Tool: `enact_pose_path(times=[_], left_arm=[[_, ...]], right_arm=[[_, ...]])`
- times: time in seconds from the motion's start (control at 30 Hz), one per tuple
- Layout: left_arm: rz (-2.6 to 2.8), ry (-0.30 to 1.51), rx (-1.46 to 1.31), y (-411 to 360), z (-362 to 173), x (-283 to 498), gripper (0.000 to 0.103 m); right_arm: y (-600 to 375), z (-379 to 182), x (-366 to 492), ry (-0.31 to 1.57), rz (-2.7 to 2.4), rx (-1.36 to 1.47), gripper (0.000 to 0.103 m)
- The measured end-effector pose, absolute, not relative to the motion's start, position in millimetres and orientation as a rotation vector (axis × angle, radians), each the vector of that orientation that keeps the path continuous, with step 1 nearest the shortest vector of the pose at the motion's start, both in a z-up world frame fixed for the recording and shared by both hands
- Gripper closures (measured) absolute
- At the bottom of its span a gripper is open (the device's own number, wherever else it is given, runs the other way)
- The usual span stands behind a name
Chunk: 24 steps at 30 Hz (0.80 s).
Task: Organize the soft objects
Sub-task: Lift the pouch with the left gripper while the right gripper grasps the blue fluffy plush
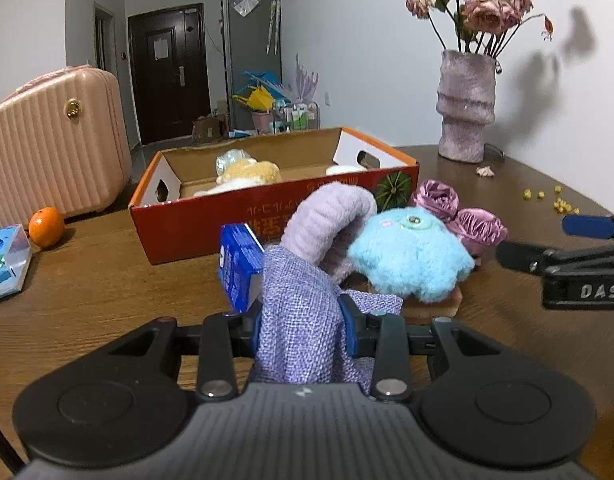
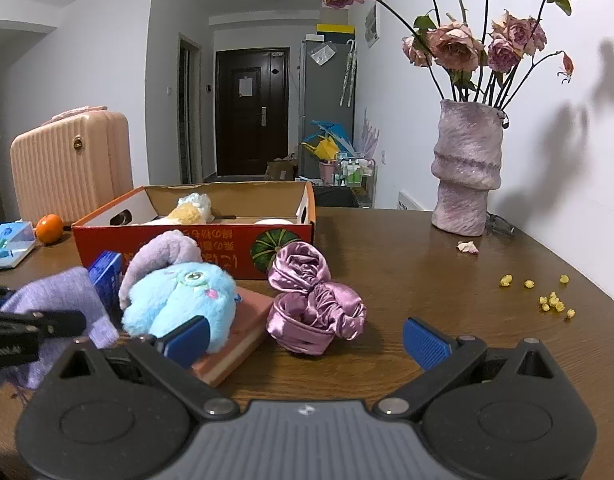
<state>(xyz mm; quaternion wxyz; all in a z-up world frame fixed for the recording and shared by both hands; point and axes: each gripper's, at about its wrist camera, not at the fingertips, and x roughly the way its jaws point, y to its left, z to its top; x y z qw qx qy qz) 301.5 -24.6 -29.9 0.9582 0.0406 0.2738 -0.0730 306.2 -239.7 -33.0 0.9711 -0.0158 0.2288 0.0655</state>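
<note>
- Soft lilac woven cloth (image 1: 303,320) is sitting pinched between the blue pads of the left gripper (image 1: 305,330), whose jaws are closing narrowly on it; the fabric is bunching up above the pads and trailing down below them.
- Fluffy light-blue plush toy (image 2: 179,304) is lying on a flat pinkish-brown book-like block (image 2: 235,340) on the dark wooden table (image 2: 407,272), with a curved pale-purple plush piece (image 1: 331,216) arching just behind it.
- Shiny mauve satin scrunchie bundle (image 2: 311,300) is resting on the table just to the right of the plush toy, near the box front.
- Right gripper (image 2: 307,340) is hovering with its jaws spread wide and nothing between them; its left blue pad is overlapping the plush toy in the right wrist view, and whether it is touching I cannot tell.
- Red-and-orange open cardboard box with a pumpkin print (image 1: 275,208) is standing behind these things, holding a cream-yellow soft toy (image 1: 251,172) and something white.
- A small blue carton (image 1: 239,264) is standing beside the lilac cloth.
- An orange fruit (image 1: 46,227), a ribbed pink suitcase (image 1: 55,148) and a blue tissue pack (image 1: 5,260) are sitting off to the left.
- A textured pink vase of dried roses (image 2: 467,168) is standing at the far right, with yellow crumbs (image 2: 547,296) scattered on the table near it.
</note>
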Motion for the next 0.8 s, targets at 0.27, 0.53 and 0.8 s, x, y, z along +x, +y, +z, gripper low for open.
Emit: enact_pose_path(times=[0.27,0.53,0.8], left_arm=[[-0.136,0.497,0.052,-17.5,-15.2,285.7,0.066],[-0.107,0.436,0.029,-7.1,-3.7,274.8,0.066],[-0.071,0.415,0.006,5.4,0.3,275.1,0.066]], right_arm=[[-236.4,-37.9,308.6,0.46,0.158,-0.033,0.0],[-222.1,-41.6,305.6,0.426,0.192,-0.057,0.0],[-201.6,-42.5,305.1,0.389,0.247,-0.05,0.0]])
